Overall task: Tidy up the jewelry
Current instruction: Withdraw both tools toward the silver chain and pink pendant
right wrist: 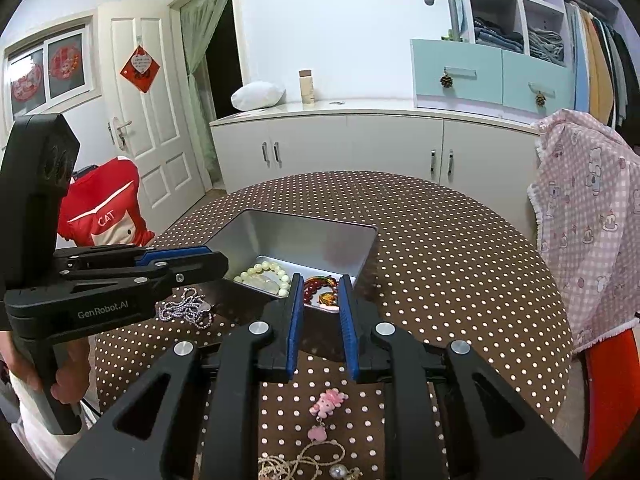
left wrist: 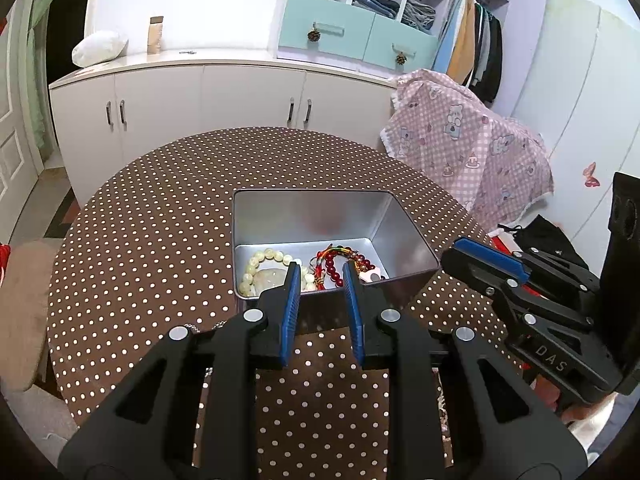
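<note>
I see both fisheye views bright and evenly lit by cool indoor light, sharp at the centre; straight lines bow toward dark vignetted corners, the metal tin (left wrist: 312, 216) shows soft reflections, and shadows on the tabletop (right wrist: 460, 264) stay faint

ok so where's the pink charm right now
In the right wrist view the pink charm lies on the dotted tablecloth, outside the metal tin, just below the right hand-held gripper, beside a beige cord.
</note>
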Tool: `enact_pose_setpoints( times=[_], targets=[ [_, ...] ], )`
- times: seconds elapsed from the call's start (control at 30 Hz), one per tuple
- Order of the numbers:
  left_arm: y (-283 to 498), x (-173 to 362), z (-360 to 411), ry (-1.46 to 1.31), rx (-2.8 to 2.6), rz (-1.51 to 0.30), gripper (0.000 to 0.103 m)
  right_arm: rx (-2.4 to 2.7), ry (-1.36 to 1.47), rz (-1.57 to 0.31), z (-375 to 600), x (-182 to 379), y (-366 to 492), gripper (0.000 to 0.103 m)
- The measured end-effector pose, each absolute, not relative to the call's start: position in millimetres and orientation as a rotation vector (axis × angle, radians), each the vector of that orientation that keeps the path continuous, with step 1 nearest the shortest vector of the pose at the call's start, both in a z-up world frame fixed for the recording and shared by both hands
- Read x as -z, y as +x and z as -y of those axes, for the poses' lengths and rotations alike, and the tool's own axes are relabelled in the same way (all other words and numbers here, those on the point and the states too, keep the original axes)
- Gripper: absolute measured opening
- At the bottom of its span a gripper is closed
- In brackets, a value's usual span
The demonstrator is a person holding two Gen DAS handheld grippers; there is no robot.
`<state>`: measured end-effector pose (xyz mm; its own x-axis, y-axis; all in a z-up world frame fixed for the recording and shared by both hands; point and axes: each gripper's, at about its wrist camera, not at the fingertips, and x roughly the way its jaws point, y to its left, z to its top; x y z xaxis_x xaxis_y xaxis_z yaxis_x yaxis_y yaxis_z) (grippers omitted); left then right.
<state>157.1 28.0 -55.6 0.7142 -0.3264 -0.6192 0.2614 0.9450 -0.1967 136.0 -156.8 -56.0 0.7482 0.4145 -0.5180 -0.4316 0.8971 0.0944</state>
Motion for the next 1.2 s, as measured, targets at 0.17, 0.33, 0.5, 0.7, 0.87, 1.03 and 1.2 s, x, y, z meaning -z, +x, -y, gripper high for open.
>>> enact_pose_setpoints(
  times=[0.17, 0.33, 0.5, 0.7, 0.87, 1.03, 1.2],
  targets=[
    [146.2, 53.4, -29.5, -0.091, 0.306, -0.678, 0.054, -0.438, -0.030, -0.555, 164.3, 56.8, 126.6, 0.025],
    [135.2, 52.9, -31.6, -0.082, 0.288, -0.671, 0.054, -0.419, -0.032, -0.566, 169.1, 62.9, 120.6, 0.031],
    [131.3, 59.4, -36.2, -0.078, 0.258, -0.685, 0.055, -0.402, -0.033, -0.612, 172.1, 79.3, 117.6, 0.039],
    [130.1, 76.5, -47.2, -0.090, 0.221, -0.730, 0.061, -0.397, -0.045, -0.680, 168.3, 101.9, 118.3, 0.041],
    [130.7, 90.6, -55.3, -0.097, 0.193, -0.775, 0.067, -0.416, -0.075, -0.711, 157.0, 115.7, 117.6, 0.041],
    [132.0, 102.3, -61.9, -0.100, 0.173, -0.810, 0.068, -0.406, -0.135, -0.707, 146.5, 123.7, 116.7, 0.041],
    [136.2, 108.2, -66.9, -0.101, 0.152, -0.815, 0.068, -0.412, -0.166, -0.697, 144.3, 124.4, 115.4, 0.037]
  ],
)
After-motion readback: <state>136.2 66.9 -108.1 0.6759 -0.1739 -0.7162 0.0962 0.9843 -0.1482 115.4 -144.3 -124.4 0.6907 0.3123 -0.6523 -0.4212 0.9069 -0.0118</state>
